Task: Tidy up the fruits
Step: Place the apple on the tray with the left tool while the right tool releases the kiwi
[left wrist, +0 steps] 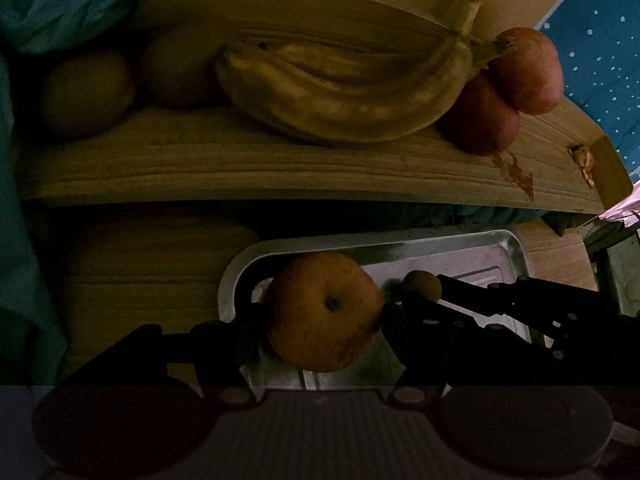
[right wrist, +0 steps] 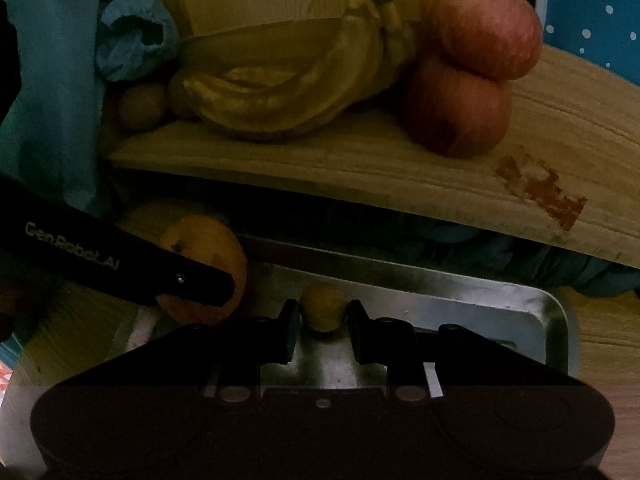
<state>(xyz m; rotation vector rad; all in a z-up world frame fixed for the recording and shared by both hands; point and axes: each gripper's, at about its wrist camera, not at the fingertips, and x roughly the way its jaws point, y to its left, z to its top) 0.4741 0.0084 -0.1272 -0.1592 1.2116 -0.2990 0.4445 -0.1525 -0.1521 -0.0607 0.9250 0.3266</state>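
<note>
While both fruits hang over the metal tray (right wrist: 552, 312), nothing set down there yet: left gripper (left wrist: 320, 312) fingers clamped on the orange apple (left wrist: 323, 311), right gripper (right wrist: 323, 314) fingers flanking the small round fruit (right wrist: 323, 306), contact unclear. Beyond the fingertips, bananas (left wrist: 340, 96) and red apples (right wrist: 460, 108) left on the wooden shelf (left wrist: 280, 168). Only the right view shows that small-fruit gap.

Shiny metal tray (right wrist: 552, 312), grained wooden shelf (left wrist: 280, 168), matt black plastic fingers (right wrist: 290, 332), crumpled blue cloth (right wrist: 132, 36)
</note>
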